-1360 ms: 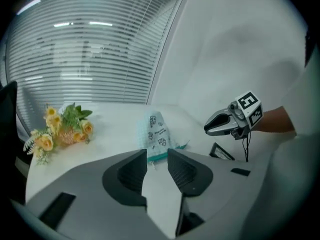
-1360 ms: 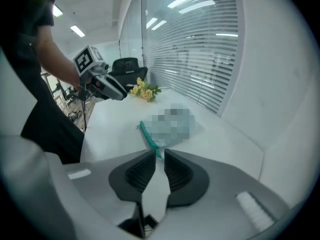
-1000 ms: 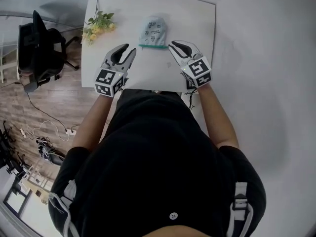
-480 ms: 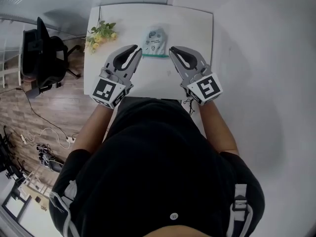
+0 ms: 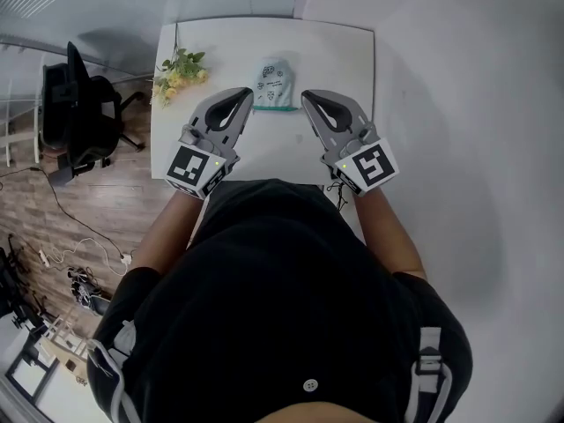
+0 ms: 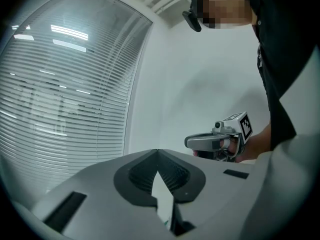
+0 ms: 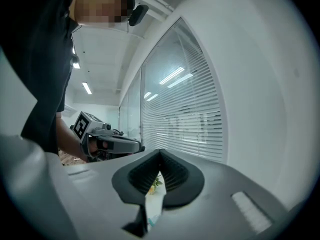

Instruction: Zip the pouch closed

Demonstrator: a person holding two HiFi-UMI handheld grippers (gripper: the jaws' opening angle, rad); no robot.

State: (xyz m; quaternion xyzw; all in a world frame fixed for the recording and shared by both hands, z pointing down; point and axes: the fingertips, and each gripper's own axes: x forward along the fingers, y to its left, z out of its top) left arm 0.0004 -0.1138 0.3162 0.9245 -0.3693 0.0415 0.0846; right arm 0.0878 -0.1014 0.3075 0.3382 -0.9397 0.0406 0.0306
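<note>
The pale blue printed pouch [image 5: 274,79] lies flat on the white table [image 5: 344,55], its teal zipper edge [image 5: 272,107] towards me. My left gripper [image 5: 246,96] hangs above the table just left of the pouch, shut and holding nothing. My right gripper [image 5: 308,99] hangs just right of the pouch, also shut and holding nothing. Neither touches the pouch. In the left gripper view the shut jaws meet at the left gripper [image 6: 158,153] tip, with the right gripper [image 6: 216,141] beyond. The right gripper view shows the right gripper [image 7: 160,154] shut and the left gripper [image 7: 111,143] beside it.
A small bunch of yellow flowers [image 5: 178,67] lies at the table's far left corner. A black office chair [image 5: 77,113] stands on the wooden floor to the left. A window with blinds [image 6: 60,94] and a white wall lie beyond the table.
Both grippers have risen off the table and levelled out. Their jaws, apart a second ago, have closed with nothing in them. The pouch has not moved.
</note>
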